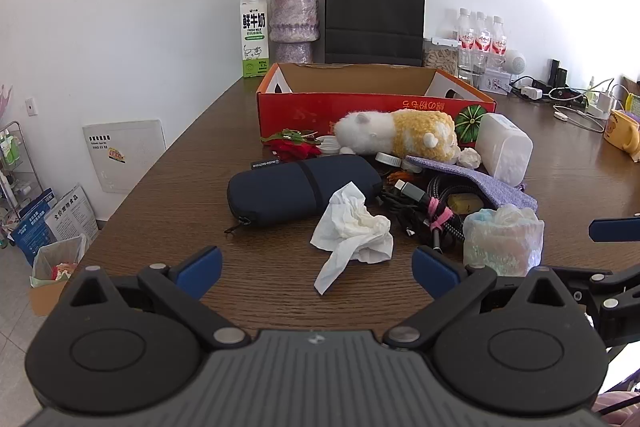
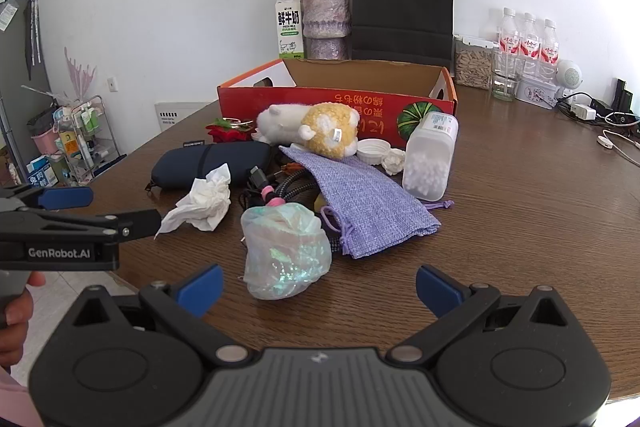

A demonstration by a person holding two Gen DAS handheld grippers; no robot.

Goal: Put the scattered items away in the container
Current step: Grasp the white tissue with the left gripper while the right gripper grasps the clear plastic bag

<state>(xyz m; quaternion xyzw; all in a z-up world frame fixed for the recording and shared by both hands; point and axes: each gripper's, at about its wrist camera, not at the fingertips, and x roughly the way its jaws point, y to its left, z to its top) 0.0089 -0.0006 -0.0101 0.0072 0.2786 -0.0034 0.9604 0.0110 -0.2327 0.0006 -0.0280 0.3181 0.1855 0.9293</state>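
Brown wooden table (image 1: pixel 160 187) is seen from the left wrist, with the red box (image 1: pixel 360 105) at its back; the left gripper (image 1: pixel 316 267) is held spread before the crumpled tissue (image 1: pixel 354 231). From the right wrist, the right gripper (image 2: pixel 318 285) is also spread, near the shiny plastic bag (image 2: pixel 286 251). Each soft item should probably be pinched at its middle, gently, then lifted over the box wall.

Both wrist views look low across the tabletop (image 1: pixel 160 195) toward the red box (image 1: pixel 376 103) (image 2: pixel 336 99), left view placed leftward, sharing the clutter.
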